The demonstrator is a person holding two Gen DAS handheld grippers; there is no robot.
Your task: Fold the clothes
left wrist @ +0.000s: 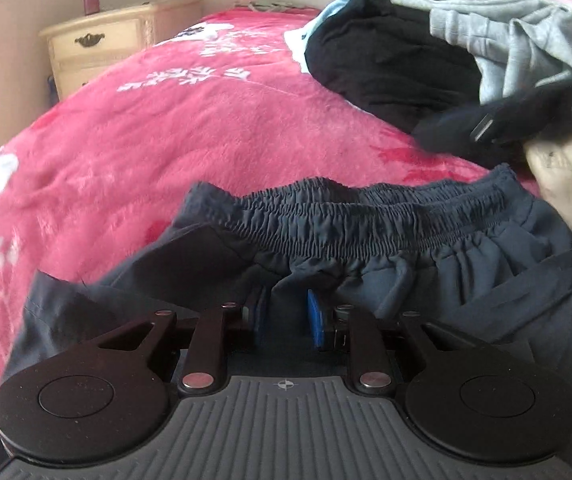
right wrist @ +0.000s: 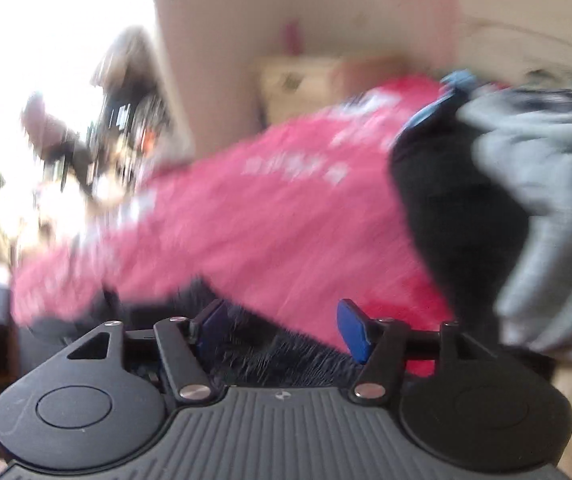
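Two grippers are working over a bed covered by a pink blanket [left wrist: 133,132] with white flower prints. The left gripper [left wrist: 286,316] is reaching into a pair of dark navy shorts [left wrist: 466,280] lying on the blanket at the near edge of the bed. Its blue-padded fingers [left wrist: 314,316] are sitting close together with a bunch of the shorts' fabric pinched between them, just below the gathered elastic waistband [left wrist: 346,216], which is running across the view.

Further back on the right, a heap of clothes is lying on the blanket: a black garment [left wrist: 386,68], a grey sweatshirt [left wrist: 534,40] draped over it, a bit of light blue cloth [left wrist: 338,8] behind, and a cream piece [left wrist: 566,184] near the right edge. A dark, blurred shape, possibly the other gripper, is crossing in front of the heap. A cream nightstand [left wrist: 97,48] is standing beside the bed at the far left, against a pale wall.

The right wrist view is heavily smeared by motion. The right gripper [right wrist: 281,328] is hovering low over the blanket with its fingers [right wrist: 352,330] spread apart and gripping nothing; dark fabric is showing beneath them. The black garment and grey sweatshirt are appearing at its right.
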